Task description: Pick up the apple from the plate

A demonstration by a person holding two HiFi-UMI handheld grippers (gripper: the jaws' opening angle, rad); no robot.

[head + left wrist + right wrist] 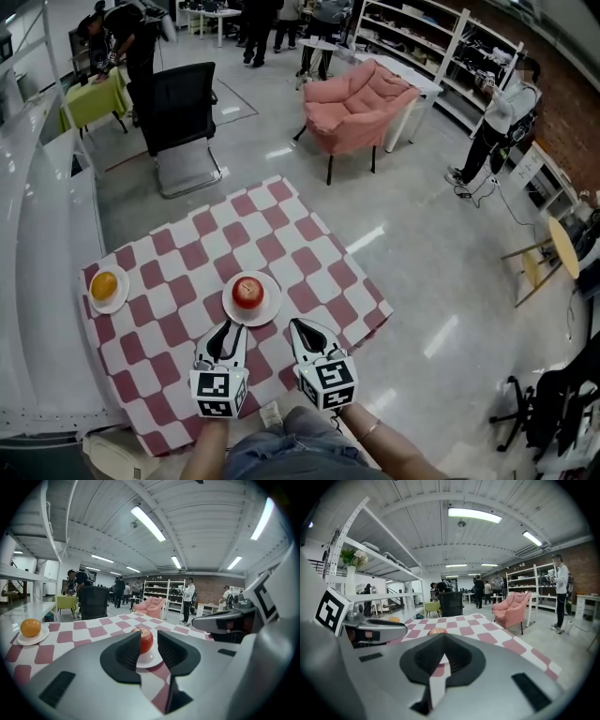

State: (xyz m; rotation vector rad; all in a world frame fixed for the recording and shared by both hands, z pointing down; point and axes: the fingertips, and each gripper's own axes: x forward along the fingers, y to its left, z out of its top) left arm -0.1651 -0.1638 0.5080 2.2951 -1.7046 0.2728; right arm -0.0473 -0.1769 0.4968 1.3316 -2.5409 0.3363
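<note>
A red apple (247,292) sits on a small white plate (270,307) near the middle of the red-and-white checked table (178,253). My left gripper (225,328) hovers just short of the plate's near edge, its jaws a little apart with nothing between them. In the left gripper view the apple (146,640) and plate (153,661) show through the narrow gap of the left gripper (149,645). My right gripper (301,328) hangs beside the plate's right side; in the right gripper view its pads (443,654) meet, and the apple (437,631) peeks above them.
An orange (104,284) on its own white plate lies at the table's left edge. Beyond the table stand a black office chair (180,108) and a pink armchair (361,101). Several people stand at the back and right by the shelves (441,47).
</note>
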